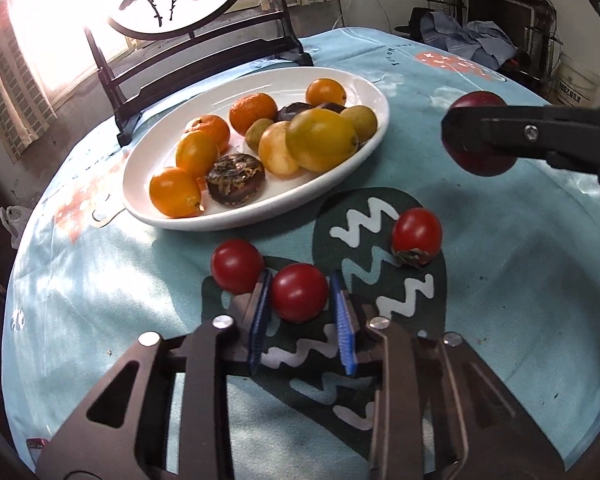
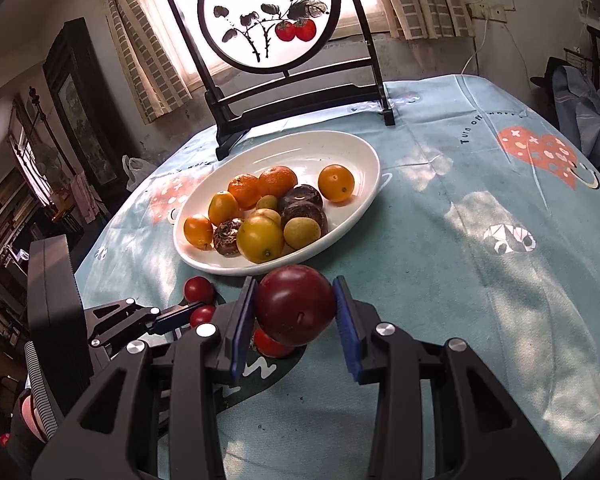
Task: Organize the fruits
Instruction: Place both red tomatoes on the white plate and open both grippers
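Left gripper (image 1: 300,300) clamps tomato (image 1: 299,292); right view half-hides it.

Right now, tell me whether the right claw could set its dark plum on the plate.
Probably yes. The right claw grips the plum just short of the plate, with nothing between them; the plate's far end shows bare.

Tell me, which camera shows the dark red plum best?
The right wrist view: the plum fills the middle, close up, clamped between the right gripper's blue pads, with its whole front showing. The left wrist view shows it only small at the right edge, partly hidden behind a black finger.
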`<state>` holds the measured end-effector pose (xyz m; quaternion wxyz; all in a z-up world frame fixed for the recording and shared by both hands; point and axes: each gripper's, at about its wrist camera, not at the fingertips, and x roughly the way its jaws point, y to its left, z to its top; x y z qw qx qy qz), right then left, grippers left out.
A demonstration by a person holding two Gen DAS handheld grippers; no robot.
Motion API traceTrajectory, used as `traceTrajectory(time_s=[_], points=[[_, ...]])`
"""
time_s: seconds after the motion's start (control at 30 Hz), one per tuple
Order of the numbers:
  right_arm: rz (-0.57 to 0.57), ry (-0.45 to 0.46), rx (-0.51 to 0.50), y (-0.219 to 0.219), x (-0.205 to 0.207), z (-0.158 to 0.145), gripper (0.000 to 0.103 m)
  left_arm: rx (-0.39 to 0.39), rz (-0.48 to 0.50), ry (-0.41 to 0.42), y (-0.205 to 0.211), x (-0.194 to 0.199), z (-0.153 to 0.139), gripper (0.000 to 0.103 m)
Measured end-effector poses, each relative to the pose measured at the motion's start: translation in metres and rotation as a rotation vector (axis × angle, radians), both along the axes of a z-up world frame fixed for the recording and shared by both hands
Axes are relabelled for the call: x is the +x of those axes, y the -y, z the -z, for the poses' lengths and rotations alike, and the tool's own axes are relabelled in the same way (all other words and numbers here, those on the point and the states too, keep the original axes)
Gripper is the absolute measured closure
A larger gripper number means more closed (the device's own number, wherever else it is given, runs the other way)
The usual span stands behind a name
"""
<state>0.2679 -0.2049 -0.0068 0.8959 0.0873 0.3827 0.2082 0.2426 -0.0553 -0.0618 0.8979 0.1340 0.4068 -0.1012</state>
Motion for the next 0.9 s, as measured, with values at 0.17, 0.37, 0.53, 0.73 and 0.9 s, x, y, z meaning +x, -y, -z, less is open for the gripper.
traceTrajectory(time_s=[0.17,0.37,0.53,0.73,0.9], points=[[0.005,0.0,0.007,0.001,0.0,0.001,0.064,-0.061,-0.024,-0.008,-0.01,0.0,-0.006,0.076],[-0.018,0.042,0.042,-0.001,-0.003,-0.003,0.064,-0.114,-0.036,0.049,-0.018,-0.007,-0.026,0.076],[-0.023,0.111,0.077,-0.008,0.0,-0.012,0.064,-0.221,-0.074,0.105,-0.028,-0.006,-0.054,0.076],[0.01,0.146,0.076,-0.018,0.034,-0.018,0.064,-0.208,-0.141,0.169,-0.032,0.028,-0.076,0.076],[0.033,0.143,0.068,-0.025,0.069,-0.014,0.064,-0.207,-0.196,0.153,-0.038,0.065,-0.072,0.076]])
